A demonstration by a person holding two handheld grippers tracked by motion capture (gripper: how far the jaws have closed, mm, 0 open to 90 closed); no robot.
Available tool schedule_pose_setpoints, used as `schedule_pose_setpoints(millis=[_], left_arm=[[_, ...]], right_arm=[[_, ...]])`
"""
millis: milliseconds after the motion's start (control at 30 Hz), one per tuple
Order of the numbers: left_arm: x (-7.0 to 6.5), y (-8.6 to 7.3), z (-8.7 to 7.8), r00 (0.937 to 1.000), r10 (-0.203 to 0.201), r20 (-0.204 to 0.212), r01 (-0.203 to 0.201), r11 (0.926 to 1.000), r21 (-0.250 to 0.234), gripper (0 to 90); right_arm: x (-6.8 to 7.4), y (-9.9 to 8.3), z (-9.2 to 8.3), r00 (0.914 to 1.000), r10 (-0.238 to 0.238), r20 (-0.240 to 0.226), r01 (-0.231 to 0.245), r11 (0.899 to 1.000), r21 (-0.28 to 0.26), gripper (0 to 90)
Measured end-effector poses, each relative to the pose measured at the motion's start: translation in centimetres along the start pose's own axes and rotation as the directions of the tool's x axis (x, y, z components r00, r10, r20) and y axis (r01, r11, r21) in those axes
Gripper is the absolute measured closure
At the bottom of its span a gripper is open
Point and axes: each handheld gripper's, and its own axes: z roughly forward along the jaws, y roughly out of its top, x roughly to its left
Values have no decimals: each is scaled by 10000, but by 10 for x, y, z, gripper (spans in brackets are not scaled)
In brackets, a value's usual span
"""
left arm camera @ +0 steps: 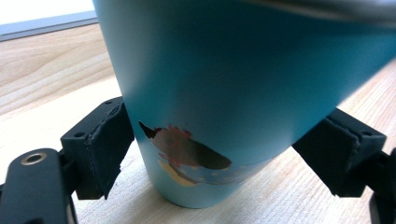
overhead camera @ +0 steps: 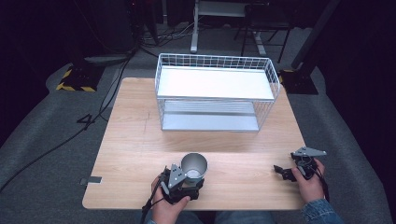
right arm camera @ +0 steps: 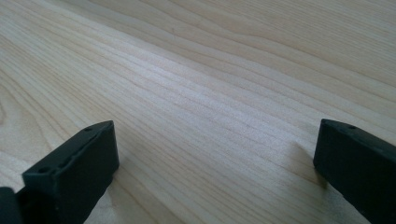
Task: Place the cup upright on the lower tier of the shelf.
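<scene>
My left gripper [left arm camera: 205, 140] clamps the smooth, tapered blue cup [left arm camera: 233, 93] near the table's [overhead camera: 140, 140] front edge. My right gripper [right arm camera: 215, 172] gapes wide over pale wood grain.

One light wooden table [overhead camera: 140, 140] stood in the high view. On it, toward its far edge: one white wire two-tier shelf rack [overhead camera: 215, 91], with two flat shelves, upper and lower. Near the table's front edge: one light-blue metal cup [overhead camera: 194, 167] with a steel-coloured inside, bearing one printed picture [left arm camera: 187, 151] low on its wall. Two black two-jaw grippers were counted at that front edge, the left gripper [overhead camera: 187, 179] and the right gripper [overhead camera: 287, 170], each with two jaws. Two hands held them.
</scene>
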Motion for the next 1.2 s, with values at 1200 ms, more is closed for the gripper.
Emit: schedule_pose_setpoints(millis=[1200], left_arm=[[-2,12,7,9991,349,-234,-320,9931,1129,230]], right_arm=[[0,0,0,10000,0,-13,0,10000,-5,2]])
